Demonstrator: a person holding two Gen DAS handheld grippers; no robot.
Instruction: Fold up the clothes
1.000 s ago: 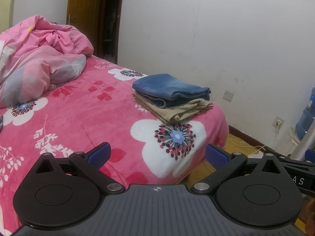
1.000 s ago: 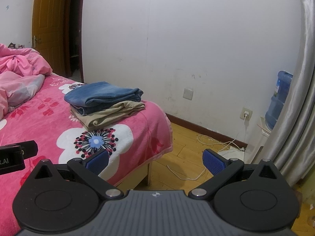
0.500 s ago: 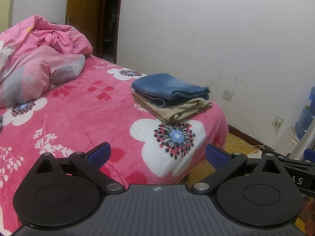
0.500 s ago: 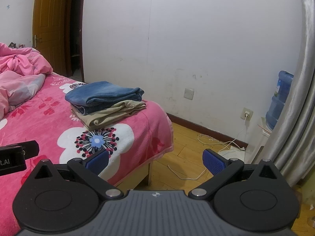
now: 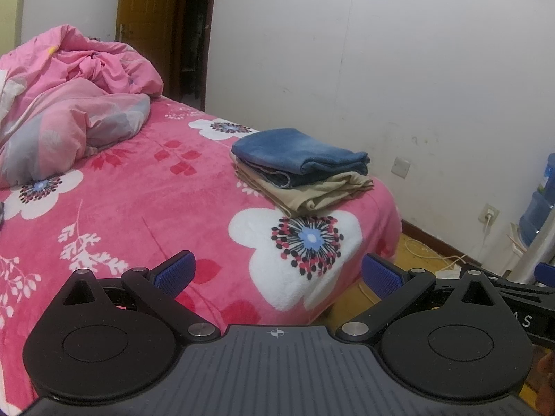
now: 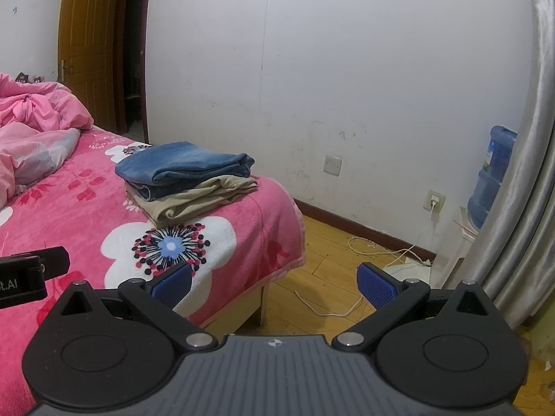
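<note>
Blue-padded jaws on both grippers spread wide, holding nothing, above the near end of the bed.

The left gripper [image 5: 276,272] hangs over the pink floral blanket [image 5: 145,208]; the right gripper [image 6: 274,282] sits past the bed's corner, over the wooden floor [image 6: 322,242]. Well ahead of both, folded blue jeans [image 5: 298,156] lie flat on folded khaki trousers [image 5: 312,192] near the bed's wall-side edge, the stack's long axis running towards the wall. A crumpled pink duvet [image 5: 69,104] is heaped far left.
</note>
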